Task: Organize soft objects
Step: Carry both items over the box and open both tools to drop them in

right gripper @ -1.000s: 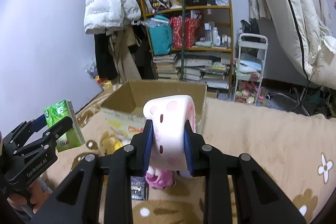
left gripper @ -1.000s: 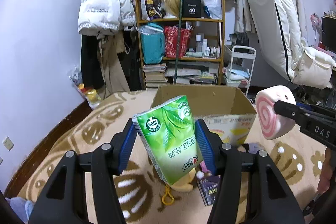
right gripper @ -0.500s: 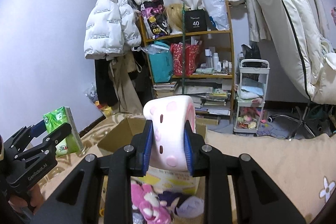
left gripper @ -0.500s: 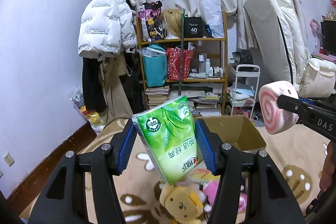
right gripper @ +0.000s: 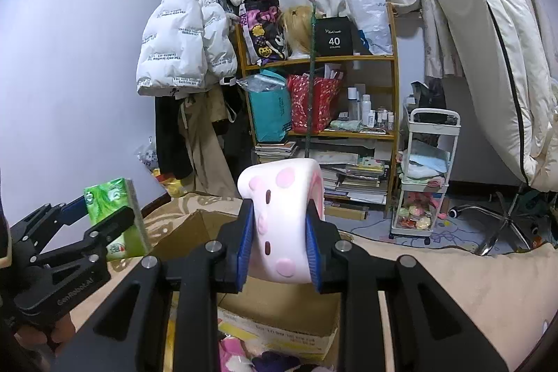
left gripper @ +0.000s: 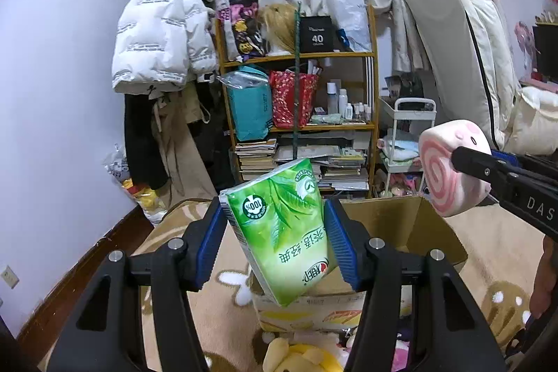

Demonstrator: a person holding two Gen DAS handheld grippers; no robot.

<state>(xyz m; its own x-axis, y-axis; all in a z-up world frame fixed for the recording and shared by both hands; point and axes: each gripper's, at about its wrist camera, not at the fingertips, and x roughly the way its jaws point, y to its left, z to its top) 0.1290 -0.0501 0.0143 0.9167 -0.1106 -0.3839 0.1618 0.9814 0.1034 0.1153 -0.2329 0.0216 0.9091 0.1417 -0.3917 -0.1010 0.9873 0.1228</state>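
My left gripper [left gripper: 275, 243] is shut on a green tissue pack [left gripper: 282, 225] and holds it in the air in front of an open cardboard box [left gripper: 411, 225]. The pack also shows in the right wrist view [right gripper: 115, 215]. My right gripper [right gripper: 279, 243] is shut on a pink swirl-roll plush [right gripper: 282, 218], held up over the box [right gripper: 188, 229]. The plush shows at the right of the left wrist view [left gripper: 450, 169]. A yellow plush toy [left gripper: 296, 358] and pink soft toys [right gripper: 237, 358] lie on the rug in front of the box.
A brown patterned rug [left gripper: 495, 250] covers the floor. Behind stand a cluttered wooden shelf [left gripper: 303, 93], a white trolley [right gripper: 429, 176], a hanging white jacket [left gripper: 160, 37] and an upright white mattress [right gripper: 495, 58]. A swivel chair base [right gripper: 502, 225] is at right.
Both grippers have lifted and tilted up with their loads; the box and floor toys have dropped lower in view, and more of the room's back wall shows.
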